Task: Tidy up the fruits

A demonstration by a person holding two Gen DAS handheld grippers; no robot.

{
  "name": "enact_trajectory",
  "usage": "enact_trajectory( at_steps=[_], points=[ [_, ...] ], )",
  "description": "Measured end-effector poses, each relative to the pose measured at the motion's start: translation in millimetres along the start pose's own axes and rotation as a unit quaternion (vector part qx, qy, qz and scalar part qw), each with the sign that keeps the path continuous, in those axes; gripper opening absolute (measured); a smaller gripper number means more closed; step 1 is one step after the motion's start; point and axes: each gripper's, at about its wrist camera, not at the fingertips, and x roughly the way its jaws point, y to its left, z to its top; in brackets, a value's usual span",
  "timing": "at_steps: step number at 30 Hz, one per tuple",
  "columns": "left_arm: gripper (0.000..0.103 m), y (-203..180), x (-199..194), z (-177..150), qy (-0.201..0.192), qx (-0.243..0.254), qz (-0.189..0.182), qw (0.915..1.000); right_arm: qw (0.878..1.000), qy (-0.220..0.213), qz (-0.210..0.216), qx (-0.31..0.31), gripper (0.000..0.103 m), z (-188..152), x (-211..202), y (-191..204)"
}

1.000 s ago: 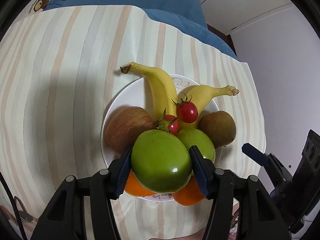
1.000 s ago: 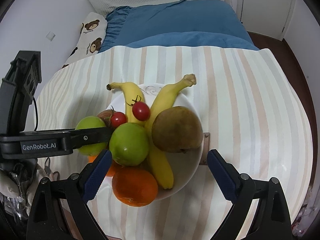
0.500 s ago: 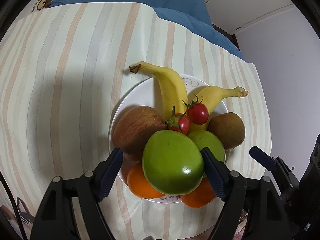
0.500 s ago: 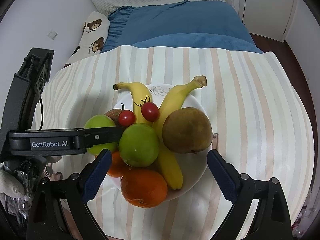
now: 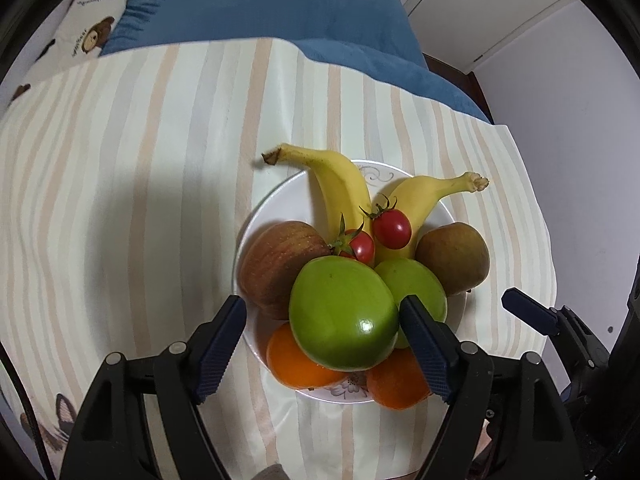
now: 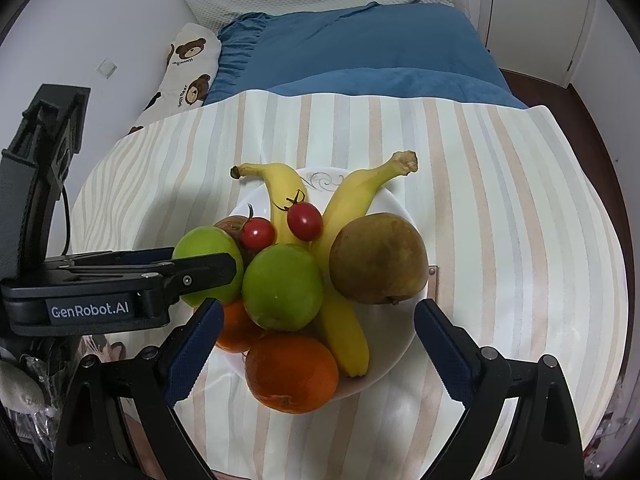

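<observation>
All the fruit I can see sits piled on the plate [image 6: 394,204], so I judge the sorting nearly done. Both my left gripper [image 5: 322,330] and right gripper [image 6: 316,334] hang with jaws spread, gripping nothing.

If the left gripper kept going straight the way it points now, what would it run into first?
Most likely the big green apple: it sits between the open fingers of the left gripper, on top of the plate's pile. Exact depth is unclear.
</observation>
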Motion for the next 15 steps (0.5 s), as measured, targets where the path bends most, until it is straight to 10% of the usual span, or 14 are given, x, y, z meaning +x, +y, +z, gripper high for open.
enact_trajectory(
  at_steps=[15],
  points=[
    [0.094, -28, -102, -94, -0.147, 0.026, 0.116, 0.9819, 0.997, -0.053, -0.045, -0.020, 0.101, -53, -80, 15]
  ],
)
